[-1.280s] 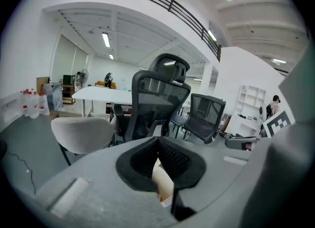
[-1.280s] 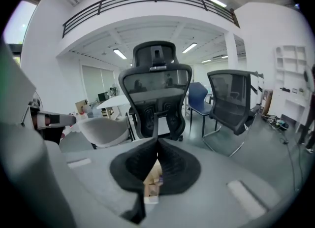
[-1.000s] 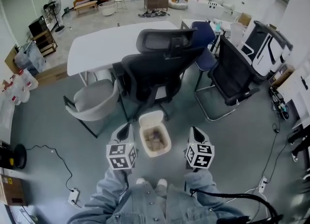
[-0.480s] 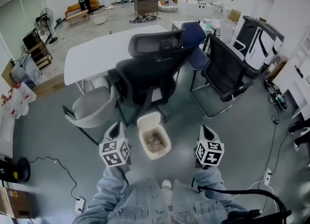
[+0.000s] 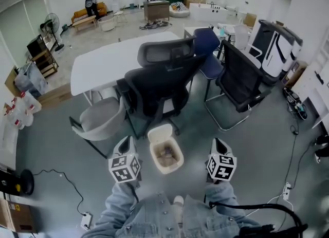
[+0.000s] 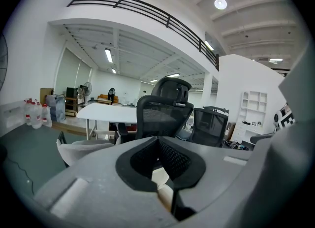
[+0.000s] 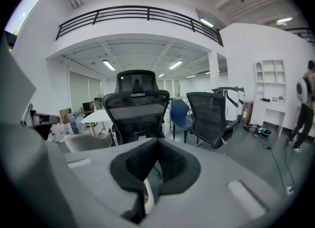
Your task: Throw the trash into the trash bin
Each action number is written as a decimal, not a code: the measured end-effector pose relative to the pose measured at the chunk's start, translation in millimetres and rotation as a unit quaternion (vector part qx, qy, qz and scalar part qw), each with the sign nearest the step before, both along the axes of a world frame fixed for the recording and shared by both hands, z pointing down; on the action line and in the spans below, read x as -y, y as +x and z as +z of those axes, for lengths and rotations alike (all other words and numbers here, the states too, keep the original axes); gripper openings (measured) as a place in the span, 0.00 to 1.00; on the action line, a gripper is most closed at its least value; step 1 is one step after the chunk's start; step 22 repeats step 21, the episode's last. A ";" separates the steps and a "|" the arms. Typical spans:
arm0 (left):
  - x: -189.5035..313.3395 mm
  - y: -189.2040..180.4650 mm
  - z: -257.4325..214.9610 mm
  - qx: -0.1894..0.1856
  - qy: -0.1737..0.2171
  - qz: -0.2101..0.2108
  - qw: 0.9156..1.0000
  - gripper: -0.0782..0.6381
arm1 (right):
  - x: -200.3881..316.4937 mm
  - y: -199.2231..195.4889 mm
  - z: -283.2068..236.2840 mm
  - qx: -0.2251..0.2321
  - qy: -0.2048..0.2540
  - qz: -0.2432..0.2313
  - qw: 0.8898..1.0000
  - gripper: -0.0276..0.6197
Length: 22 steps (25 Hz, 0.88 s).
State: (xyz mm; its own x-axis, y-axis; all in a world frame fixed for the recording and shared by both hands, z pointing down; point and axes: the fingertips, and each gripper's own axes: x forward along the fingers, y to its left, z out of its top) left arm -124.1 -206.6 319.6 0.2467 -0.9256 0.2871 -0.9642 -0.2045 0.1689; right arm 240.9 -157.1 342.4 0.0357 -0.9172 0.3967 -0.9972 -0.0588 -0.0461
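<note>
- Open office, grey floor point(image 5: 247, 144): the trash bin point(image 5: 160, 132) stands there with trash point(image 5: 167, 154) inside.
- Left claw point(image 5: 128, 141) is at the bin's 9 o'clock and nearer; right claw point(image 5: 217, 143) is at 3 o'clock.
- Both claws are pinched together, empty.

Your trash bin point(image 5: 159, 132) is cream, its trash point(image 5: 167, 154) brownish; behind the bin, the chair point(image 5: 154, 85) is black, the table point(image 5: 103, 62) white.

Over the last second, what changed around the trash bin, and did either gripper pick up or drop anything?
The right gripper swung slightly rightward, away from the trash bin, then held. Nothing was taken or let go: both grippers' jaws remain together and empty. The left gripper, the bin with trash in it, and the chairs behind stayed put.
</note>
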 end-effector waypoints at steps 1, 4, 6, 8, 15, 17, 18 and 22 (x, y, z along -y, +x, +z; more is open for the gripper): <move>-0.5 -1.3 0.0 0.000 0.000 -0.001 1.000 0.12 | 0.6 -0.6 -0.6 0.001 0.001 0.000 1.000 0.05; -2.9 -3.1 0.4 0.000 -0.001 -0.006 1.000 0.12 | 1.3 -0.9 -1.6 0.003 0.002 -0.001 1.000 0.05; -4.7 -3.5 1.5 -0.001 -0.001 -0.008 1.000 0.12 | 1.3 -1.3 -1.3 0.003 0.002 -0.003 1.000 0.05; -6.5 -3.8 2.9 -0.001 -0.003 -0.010 1.000 0.12 | 1.5 -2.3 -0.4 0.004 0.000 -0.005 1.000 0.05; -18.3 -11.1 4.6 0.002 -0.006 -0.019 1.000 0.12 | 3.0 -11.0 -0.4 0.007 -0.001 -0.014 1.000 0.05; -21.6 -15.8 4.5 0.002 -0.007 -0.024 1.000 0.12 | 4.0 -15.4 -1.0 0.007 0.001 -0.018 1.000 0.05; -22.8 -18.3 4.3 0.002 -0.006 -0.026 1.000 0.12 | 5.0 -18.1 -1.3 0.008 0.001 -0.020 1.000 0.05; -25.1 -25.4 4.0 0.002 -0.004 -0.033 0.999 0.12 | 8.7 -28.0 -1.7 0.009 0.005 -0.028 1.000 0.05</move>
